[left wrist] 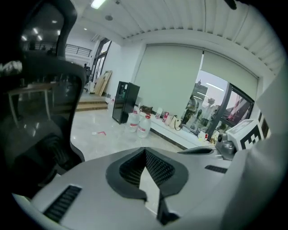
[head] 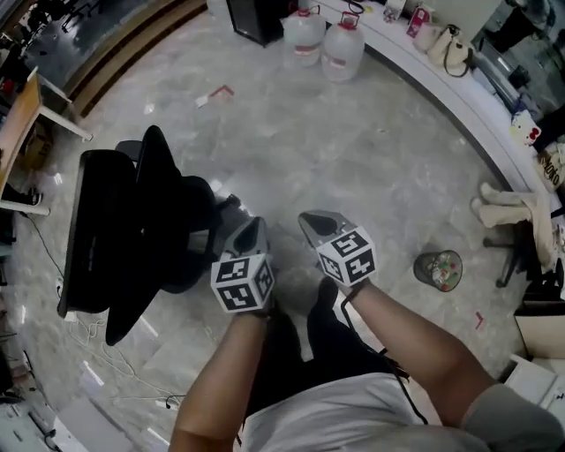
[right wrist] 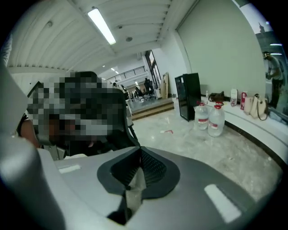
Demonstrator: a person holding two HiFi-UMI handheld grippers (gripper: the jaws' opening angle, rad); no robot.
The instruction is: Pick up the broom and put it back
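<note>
No broom shows in any view. In the head view my left gripper (head: 253,224) and my right gripper (head: 311,219) are held side by side in front of the person's body, low over the marble floor (head: 353,150). Both point forward and a little down. The left gripper's jaws (left wrist: 145,151) meet at their tips with nothing between them. In the right gripper view the right gripper (right wrist: 138,151) is likewise shut and empty. The right gripper's marker cube (left wrist: 246,134) appears at the right edge of the left gripper view.
A black office chair (head: 132,229) stands close on the left, almost touching the left gripper. Two large water bottles (head: 323,41) and a black cabinet (head: 256,18) stand far ahead by a curved white counter (head: 459,88). A small round bin (head: 439,269) sits on the right, and cables (head: 97,331) lie at the lower left.
</note>
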